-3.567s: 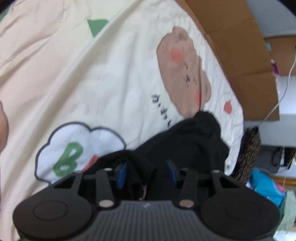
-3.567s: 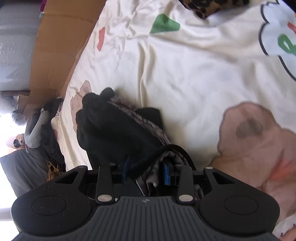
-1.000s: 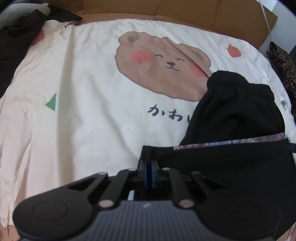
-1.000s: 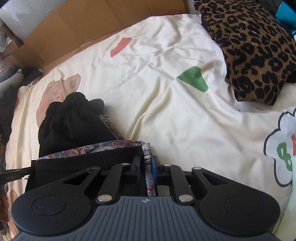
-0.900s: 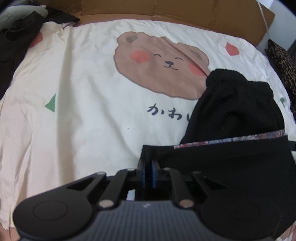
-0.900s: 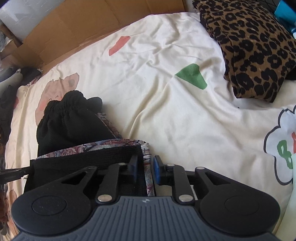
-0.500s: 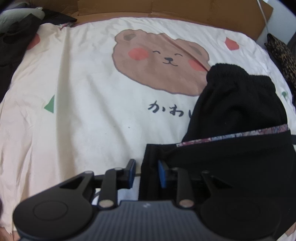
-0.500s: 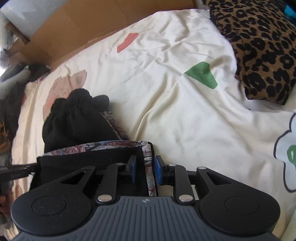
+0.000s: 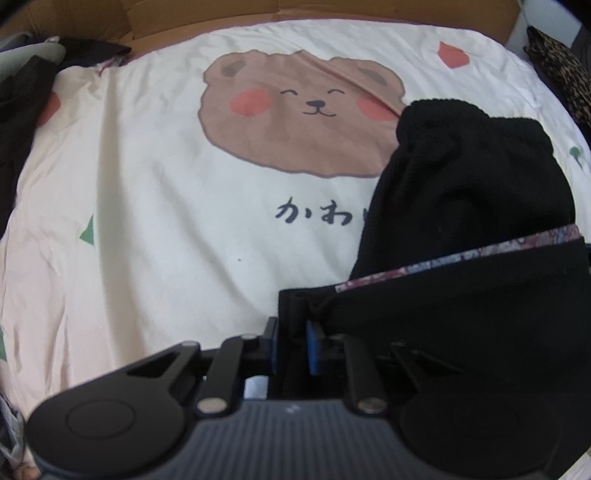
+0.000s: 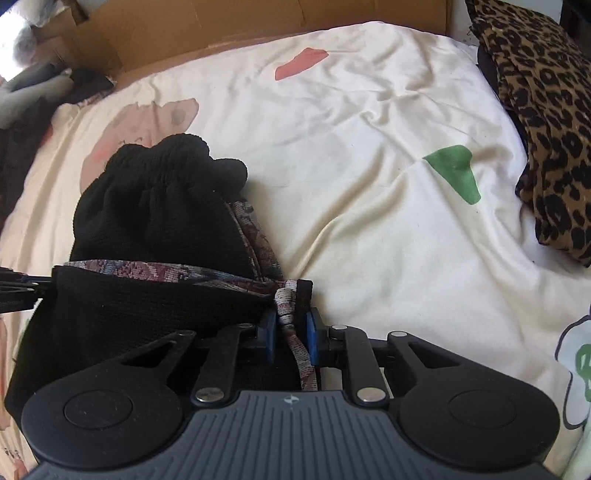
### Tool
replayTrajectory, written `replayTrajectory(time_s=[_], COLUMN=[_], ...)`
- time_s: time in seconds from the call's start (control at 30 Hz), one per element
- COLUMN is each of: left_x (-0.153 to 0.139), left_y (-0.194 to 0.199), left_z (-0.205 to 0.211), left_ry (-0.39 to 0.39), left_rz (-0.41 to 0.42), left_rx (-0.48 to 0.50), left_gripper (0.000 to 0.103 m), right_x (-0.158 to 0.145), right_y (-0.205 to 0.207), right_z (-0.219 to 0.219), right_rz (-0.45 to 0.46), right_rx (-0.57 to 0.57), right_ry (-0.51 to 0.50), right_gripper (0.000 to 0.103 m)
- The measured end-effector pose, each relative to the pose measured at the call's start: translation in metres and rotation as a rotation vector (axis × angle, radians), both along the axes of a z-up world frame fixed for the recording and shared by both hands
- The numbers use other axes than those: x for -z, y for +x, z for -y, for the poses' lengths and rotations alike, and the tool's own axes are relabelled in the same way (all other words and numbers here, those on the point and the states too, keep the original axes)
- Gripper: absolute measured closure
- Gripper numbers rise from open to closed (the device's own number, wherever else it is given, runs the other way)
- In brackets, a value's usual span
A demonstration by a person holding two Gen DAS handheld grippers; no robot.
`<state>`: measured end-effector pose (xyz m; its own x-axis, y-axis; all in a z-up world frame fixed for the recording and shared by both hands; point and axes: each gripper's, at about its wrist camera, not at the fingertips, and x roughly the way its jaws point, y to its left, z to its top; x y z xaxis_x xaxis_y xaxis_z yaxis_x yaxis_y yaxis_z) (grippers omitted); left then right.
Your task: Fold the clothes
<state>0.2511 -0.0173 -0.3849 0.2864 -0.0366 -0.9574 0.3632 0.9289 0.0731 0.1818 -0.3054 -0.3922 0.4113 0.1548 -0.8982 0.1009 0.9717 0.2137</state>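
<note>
A black knitted garment (image 9: pixel 472 192) with a patterned lining strip (image 9: pixel 461 258) lies folded on the cream bedsheet (image 9: pixel 166 221). My left gripper (image 9: pixel 291 332) is open, with the garment's left corner loose between its fingers. In the right wrist view the same garment (image 10: pixel 155 206) lies at the left. My right gripper (image 10: pixel 290 332) is open, and the garment's right corner with the patterned edge (image 10: pixel 286 299) hangs slack between its blue pads. The tip of the left gripper (image 10: pixel 18 288) shows at the left edge.
The sheet has a bear print (image 9: pixel 303 110). A leopard-print cloth (image 10: pixel 546 129) lies at the right. Dark and grey clothes (image 9: pixel 22 92) are piled at the left. A cardboard panel (image 10: pixel 258 22) lines the far edge of the bed.
Both grippers were shut on the garment's folded edge a second ago. Both have opened, and the edge now lies loose between the fingers on the bed.
</note>
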Motion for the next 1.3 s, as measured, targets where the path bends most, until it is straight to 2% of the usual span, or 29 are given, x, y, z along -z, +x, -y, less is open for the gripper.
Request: replayTrajectory(time_s=[0.07, 0.37, 0.67, 0.87, 1.3], left_x=[0.000, -0.005, -0.045, -0.073, -0.103], left_y=[-0.001, -0.003, -0.019, -0.027, -0.043], left_z=[0.006, 0.008, -0.010, -0.015, -0.019], left_ry=[0.021, 0.039, 0.010, -0.020, -0.050], left_rz=[-0.004, -0.008, 0.048, 0.074, 0.121], left_rx=[0.014, -0.049, -0.085, -0.099, -0.121], left_gripper=[0.095, 0.097, 0.098, 0.098, 0.098], right_x=[-0.001, -0.018, -0.052, -0.075, -0.110], right_y=[0.002, -0.004, -0.033, -0.051, -0.073], right_z=[0.002, 0.006, 0.022, 0.018, 0.018], right_rz=[-0.017, -0.038, 0.034, 0.063, 0.107], right_rx=[0.019, 0.078, 0.177, 0.180, 0.203], right_ry=[0.011, -0.019, 0.039, 0.041, 0.062], right_gripper=[0.089, 0.096, 0.096, 0.096, 0.097])
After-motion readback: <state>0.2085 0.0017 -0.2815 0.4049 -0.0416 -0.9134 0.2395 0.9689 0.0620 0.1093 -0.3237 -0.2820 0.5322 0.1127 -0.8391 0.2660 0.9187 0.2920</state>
